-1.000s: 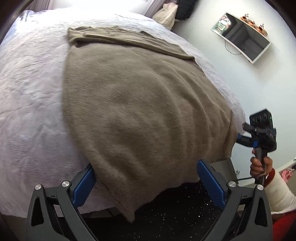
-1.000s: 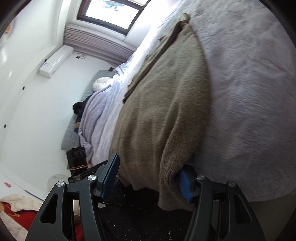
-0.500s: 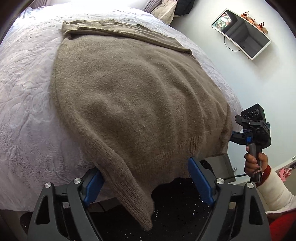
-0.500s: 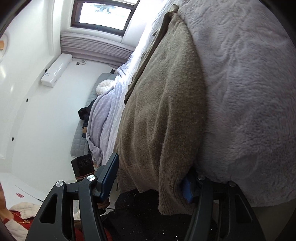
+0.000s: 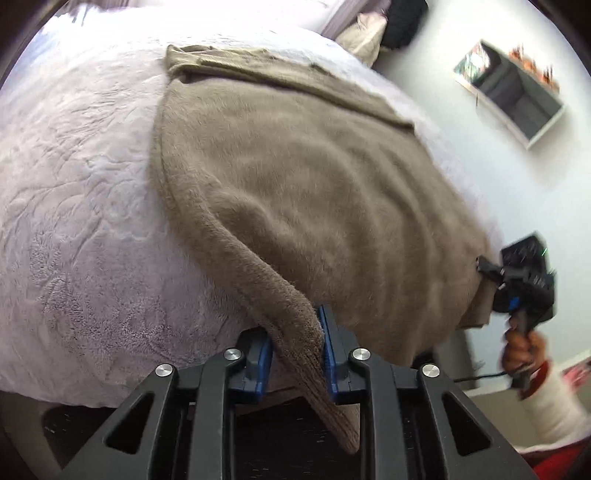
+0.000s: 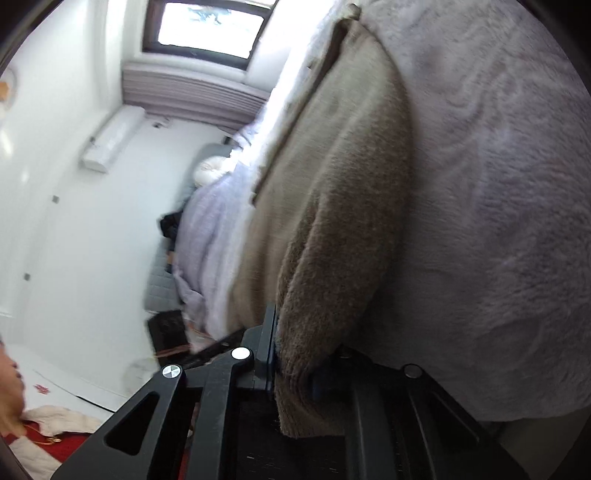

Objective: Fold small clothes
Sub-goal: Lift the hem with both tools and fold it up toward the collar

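A fuzzy taupe sweater [image 5: 303, 192] lies spread on a pale lilac bed cover [image 5: 74, 221], its hem hanging over the near bed edge. My left gripper [image 5: 295, 354] is shut on the sweater's near left hem corner. My right gripper [image 6: 295, 365] is shut on the other hem corner of the sweater [image 6: 332, 221]; it also shows in the left wrist view [image 5: 517, 280] at the right edge of the sweater. A sleeve lies folded across the far end.
A wall shelf [image 5: 513, 99] hangs on the white wall right of the bed. In the right wrist view there are a window [image 6: 210, 29], an air conditioner [image 6: 110, 144], a dark box [image 6: 170, 328] on the floor and red and white cloth [image 6: 48, 432].
Both grippers were open around the hem corners and have closed on them. The left camera has shifted so the corner sits between its fingers.
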`<state>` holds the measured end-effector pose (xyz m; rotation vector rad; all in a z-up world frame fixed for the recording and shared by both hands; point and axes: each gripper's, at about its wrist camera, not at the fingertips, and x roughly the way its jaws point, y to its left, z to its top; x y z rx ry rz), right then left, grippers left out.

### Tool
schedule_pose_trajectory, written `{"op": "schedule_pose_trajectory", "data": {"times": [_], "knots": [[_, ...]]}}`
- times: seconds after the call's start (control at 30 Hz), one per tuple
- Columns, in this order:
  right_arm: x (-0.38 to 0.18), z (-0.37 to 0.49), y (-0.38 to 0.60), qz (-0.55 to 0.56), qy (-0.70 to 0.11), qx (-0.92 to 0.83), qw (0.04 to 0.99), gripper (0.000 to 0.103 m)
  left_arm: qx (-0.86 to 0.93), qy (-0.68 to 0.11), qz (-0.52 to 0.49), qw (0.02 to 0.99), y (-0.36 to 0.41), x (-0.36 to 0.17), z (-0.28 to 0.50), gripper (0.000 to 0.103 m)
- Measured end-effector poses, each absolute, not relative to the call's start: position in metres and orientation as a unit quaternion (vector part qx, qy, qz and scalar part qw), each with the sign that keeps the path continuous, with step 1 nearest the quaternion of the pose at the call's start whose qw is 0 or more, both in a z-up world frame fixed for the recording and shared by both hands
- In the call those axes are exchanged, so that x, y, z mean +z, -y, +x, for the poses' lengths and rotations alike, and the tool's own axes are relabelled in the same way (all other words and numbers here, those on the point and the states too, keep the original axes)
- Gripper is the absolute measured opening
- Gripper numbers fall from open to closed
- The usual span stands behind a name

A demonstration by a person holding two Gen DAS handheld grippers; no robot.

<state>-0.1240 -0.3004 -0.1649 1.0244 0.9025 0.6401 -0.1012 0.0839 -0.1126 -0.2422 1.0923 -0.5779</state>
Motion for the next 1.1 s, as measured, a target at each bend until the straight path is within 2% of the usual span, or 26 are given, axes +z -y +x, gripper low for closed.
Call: {"op": "schedule_pose_trajectory", "data": {"times": [0.17, 0.53, 0.7, 0.73, 0.77, 0.8, 0.83, 0.93, 1.1], "knots": [[-0.139, -0.112, 0.298, 0.504, -0.345, 0.338, 0.716, 0.014, -0.291, -0.471, -0.139, 0.821, -0.092, -0.078, -0.093, 0.025], [-0.072, -0.058, 0.296, 0.480, -0.282, 0.387, 0.735, 0.014, -0.297, -0.403, -0.141, 0.854, -0.095, -0.012, -0.033, 0.024], [-0.062, -0.042, 0.296, 0.463, -0.290, 0.390, 0.741, 0.014, -0.293, -0.431, -0.124, 0.844, -0.086, -0.013, -0.008, 0.025], [-0.063, -0.043, 0.296, 0.462, -0.296, 0.391, 0.739, 0.014, -0.288, -0.452, -0.107, 0.837, -0.086, -0.018, -0.008, 0.033], [-0.067, -0.045, 0.295, 0.459, -0.303, 0.393, 0.737, 0.014, -0.280, -0.472, -0.093, 0.831, -0.086, -0.026, -0.010, 0.064], [-0.073, -0.048, 0.295, 0.458, -0.311, 0.393, 0.734, 0.014, -0.266, -0.483, -0.088, 0.830, -0.090, -0.035, -0.017, 0.080], [-0.079, -0.052, 0.296, 0.460, -0.315, 0.390, 0.733, 0.014, -0.257, -0.481, -0.088, 0.833, -0.095, -0.041, -0.025, 0.091], [-0.100, -0.063, 0.301, 0.478, -0.333, 0.368, 0.725, 0.017, -0.241, -0.505, -0.083, 0.825, -0.105, -0.062, -0.050, 0.091], [-0.123, -0.088, 0.313, 0.503, -0.336, 0.355, 0.713, 0.017, -0.259, -0.532, -0.136, 0.795, -0.113, -0.089, -0.078, 0.091]]}}
